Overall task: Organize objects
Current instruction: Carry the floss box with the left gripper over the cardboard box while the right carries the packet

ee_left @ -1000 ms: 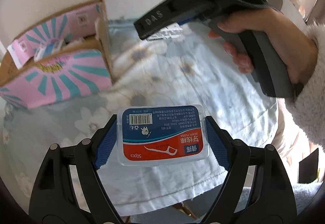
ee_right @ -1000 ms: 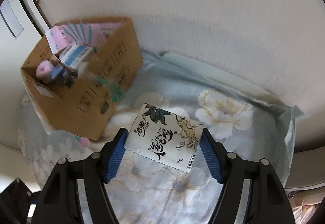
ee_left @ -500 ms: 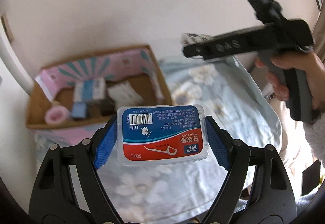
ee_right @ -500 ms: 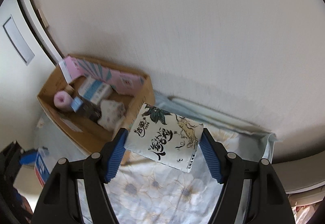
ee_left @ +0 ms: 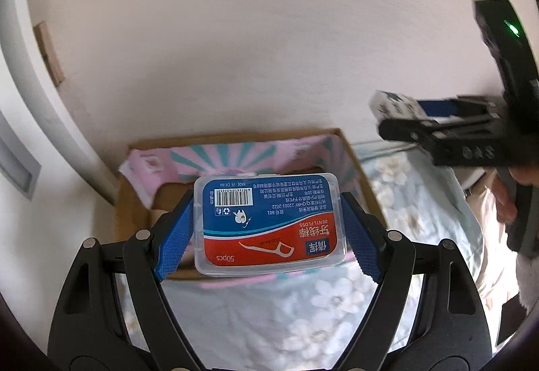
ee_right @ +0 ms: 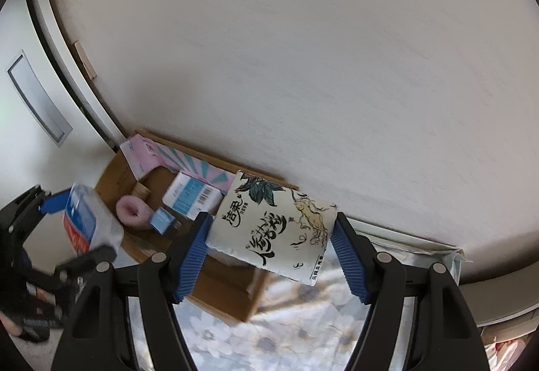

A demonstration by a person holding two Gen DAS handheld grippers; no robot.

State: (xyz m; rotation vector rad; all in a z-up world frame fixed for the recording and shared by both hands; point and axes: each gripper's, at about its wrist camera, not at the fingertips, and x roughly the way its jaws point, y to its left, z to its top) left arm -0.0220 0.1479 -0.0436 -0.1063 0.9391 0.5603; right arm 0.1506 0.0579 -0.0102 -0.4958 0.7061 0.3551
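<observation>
My left gripper (ee_left: 267, 229) is shut on a clear dental floss box (ee_left: 269, 223) with a blue and red label, held in the air in front of the open cardboard box (ee_left: 357, 169). My right gripper (ee_right: 271, 246) is shut on a white tissue pack (ee_right: 273, 226) with black calligraphy, held above the same cardboard box (ee_right: 229, 293). The left gripper with the floss box (ee_right: 84, 223) shows at the left of the right wrist view. The right gripper with its pack (ee_left: 397, 108) shows at the right of the left wrist view.
The cardboard box stands on a pale floral cloth (ee_left: 286, 313) against a white wall (ee_right: 303, 51). Inside it lie a pink roll (ee_right: 131, 211), a white and blue packet (ee_right: 188, 196) and a small blue item (ee_right: 161, 219). A pink striped flap (ee_left: 235, 155) lines its back.
Both grippers have risen and drawn back from the cloth, still holding their items. The cardboard box now sits lower and more central in both views.
</observation>
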